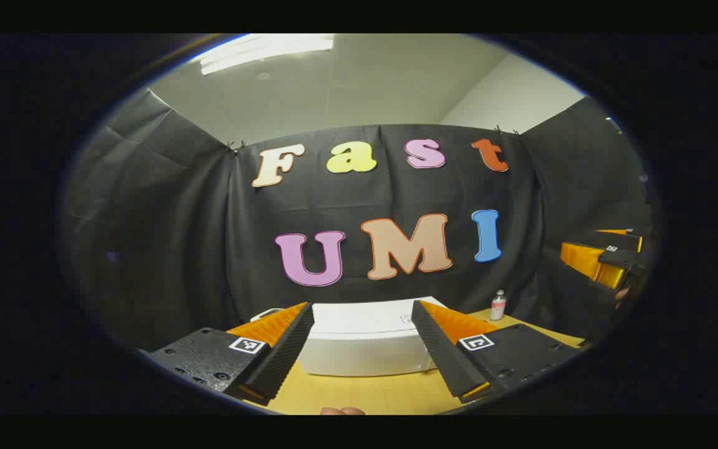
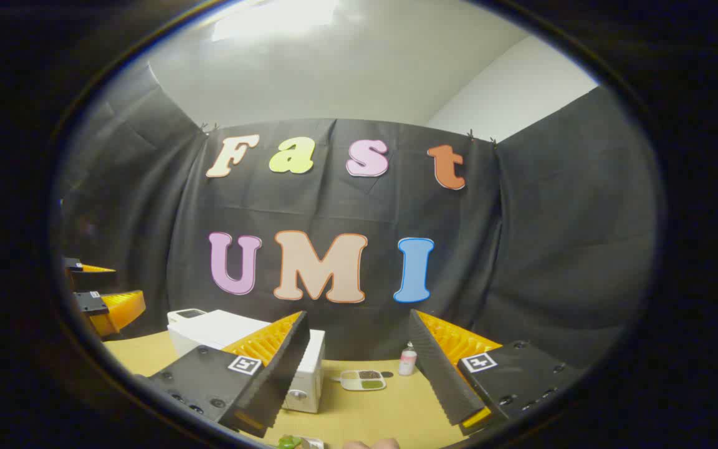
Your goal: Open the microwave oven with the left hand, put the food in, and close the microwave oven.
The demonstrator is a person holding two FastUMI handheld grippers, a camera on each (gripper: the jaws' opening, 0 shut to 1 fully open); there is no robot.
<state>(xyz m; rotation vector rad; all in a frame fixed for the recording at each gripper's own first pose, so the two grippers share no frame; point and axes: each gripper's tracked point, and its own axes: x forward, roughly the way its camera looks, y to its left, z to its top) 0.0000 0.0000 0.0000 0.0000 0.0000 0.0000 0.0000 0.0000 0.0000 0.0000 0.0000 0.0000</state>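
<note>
Glossy white microwave [image 1: 365, 343], smooth wood-look table [image 1: 371, 393] (matt), ribbed tool fingers [image 1: 284, 352]

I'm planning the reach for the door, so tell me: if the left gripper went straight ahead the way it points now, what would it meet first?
Most likely the white microwave oven, which sits on the table framed between the open fingers of the left gripper. Nothing seems to lie in between, though depth is hard to judge.

The microwave oven [image 1: 365, 343] is plain white, standing on a pale yellow wooden table [image 1: 365, 394]. A small bottle [image 2: 407, 360] has a pink body with a white cap, and the tray [image 2: 363, 380] beside it is white, holding dark brown and green patches.
</note>
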